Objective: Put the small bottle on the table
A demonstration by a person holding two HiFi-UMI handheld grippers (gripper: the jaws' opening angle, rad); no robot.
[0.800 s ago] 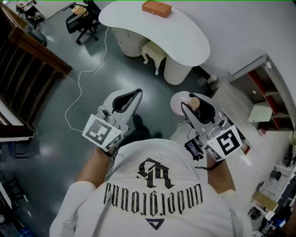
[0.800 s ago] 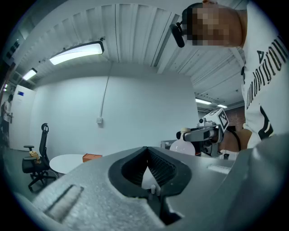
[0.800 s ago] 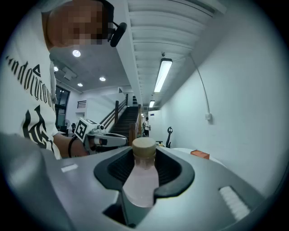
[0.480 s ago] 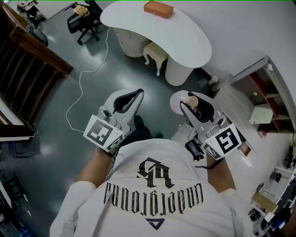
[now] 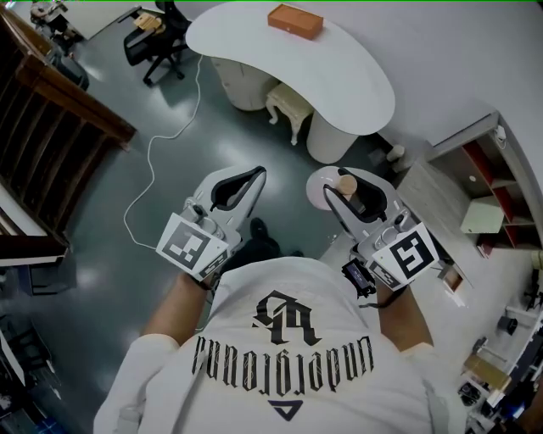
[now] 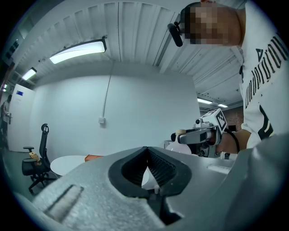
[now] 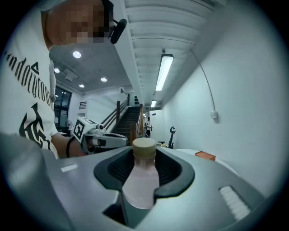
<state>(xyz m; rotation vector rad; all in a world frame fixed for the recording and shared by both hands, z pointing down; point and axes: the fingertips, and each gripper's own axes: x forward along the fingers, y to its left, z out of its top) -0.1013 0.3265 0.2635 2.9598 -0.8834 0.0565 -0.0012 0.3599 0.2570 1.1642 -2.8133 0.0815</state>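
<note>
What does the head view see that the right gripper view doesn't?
Only the head view shows the white cable on the floor, the stool under the table and the shelf unit. Only the right gripper view shows the long ceiling light. Both show the small bottle with its tan cap clamped in the right gripper, the left gripper beside it, and the white table with the orange box on it.

The small bottle [image 5: 347, 184] neared the table [image 5: 280, 63].

Left claw [image 6: 146, 150] level, jaws together; right claw [image 7: 144, 152] level, clamped on small bottle [image 7: 141, 185].
</note>
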